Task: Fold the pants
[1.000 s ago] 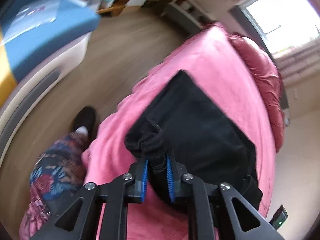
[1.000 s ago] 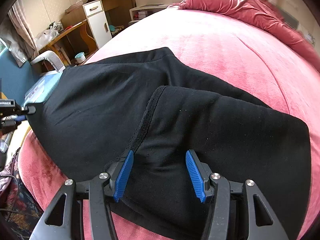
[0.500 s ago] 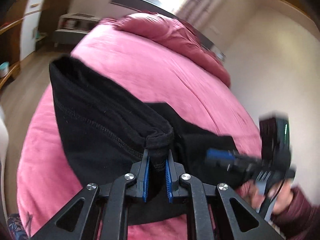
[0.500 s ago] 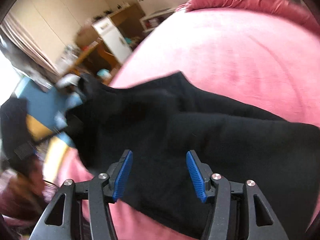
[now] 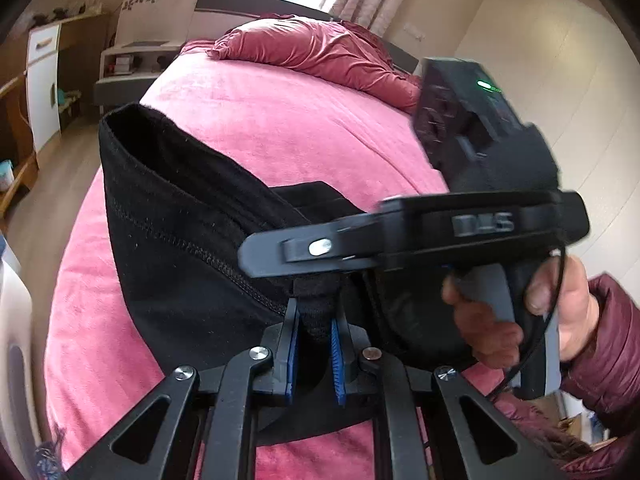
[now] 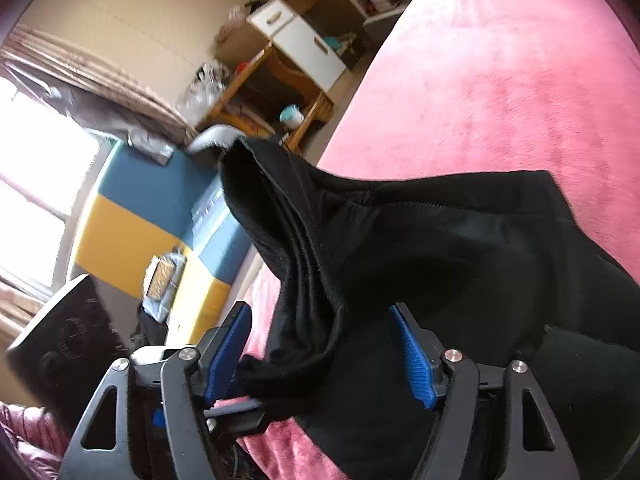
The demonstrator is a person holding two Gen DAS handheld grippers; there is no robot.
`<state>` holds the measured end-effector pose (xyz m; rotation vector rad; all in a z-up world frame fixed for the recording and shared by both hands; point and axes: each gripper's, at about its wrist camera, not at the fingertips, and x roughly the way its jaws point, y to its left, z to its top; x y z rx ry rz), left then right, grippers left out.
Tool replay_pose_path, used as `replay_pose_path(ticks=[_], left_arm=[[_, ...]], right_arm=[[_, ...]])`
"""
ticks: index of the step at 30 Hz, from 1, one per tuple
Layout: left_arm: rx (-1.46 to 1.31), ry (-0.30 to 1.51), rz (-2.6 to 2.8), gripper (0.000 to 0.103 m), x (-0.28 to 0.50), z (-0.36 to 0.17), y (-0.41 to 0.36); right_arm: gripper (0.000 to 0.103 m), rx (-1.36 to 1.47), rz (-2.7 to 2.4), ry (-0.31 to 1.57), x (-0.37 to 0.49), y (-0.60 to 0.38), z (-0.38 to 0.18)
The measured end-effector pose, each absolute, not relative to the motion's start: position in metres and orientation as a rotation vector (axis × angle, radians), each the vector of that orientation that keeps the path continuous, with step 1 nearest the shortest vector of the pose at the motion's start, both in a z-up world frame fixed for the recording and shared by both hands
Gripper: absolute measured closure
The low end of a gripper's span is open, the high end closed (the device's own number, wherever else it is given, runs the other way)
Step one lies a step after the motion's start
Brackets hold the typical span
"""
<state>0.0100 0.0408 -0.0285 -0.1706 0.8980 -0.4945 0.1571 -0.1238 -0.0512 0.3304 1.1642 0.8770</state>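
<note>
Black pants (image 5: 176,248) lie partly folded on a pink bed (image 5: 280,128). My left gripper (image 5: 314,344) is shut on a bunched edge of the pants and holds that edge lifted off the bed. My right gripper (image 6: 320,356) is open, its blue pads on either side of the raised fold of the pants (image 6: 440,248), not clamping it. In the left wrist view the right gripper's body (image 5: 440,232) crosses just above my left fingers, held by a hand. The lifted edge stands up as a stack of layers (image 6: 280,216).
A crumpled pink duvet (image 5: 320,52) lies at the head of the bed. Left of the bed are a wooden floor, a white and wood cabinet (image 6: 296,40), a desk and a blue and yellow panel (image 6: 152,216). A cream wall (image 5: 560,80) is to the right.
My left gripper has carried the held edge of the pants across, over the rest of the pants. My right gripper has swung close, beside the left one, with the fold between its open pads.
</note>
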Motion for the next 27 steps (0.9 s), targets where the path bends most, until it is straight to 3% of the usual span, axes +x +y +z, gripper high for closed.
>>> replay_pose_path(ticks=[5,7,10,23,27], left_arm=[[-0.106,0.904,-0.476,0.090,0.006,-0.029,0.028],[-0.093,0.910,-0.471,0.090,0.004,-0.030,0.027],[-0.083,0.913,-0.468,0.090,0.001,-0.031,0.026],[-0.073,0.924,-0.464,0.088,0.010,-0.032,0.018],[-0.142,0.933,-0.521,0.078,0.012,-0.025,0.030]], right_arm=[[0.059,0.257,0.880,1.196,0.165,-0.108,-0.060],[0.078,0.234,0.876,1.191,0.165,-0.104,-0.060],[0.086,0.202,0.869,1.179,0.160,-0.101,-0.060],[0.089,0.227,0.832,1.179,0.153,-0.112,-0.062],[0.090,0.232,0.824,1.169,0.151,-0.117,-0.059]])
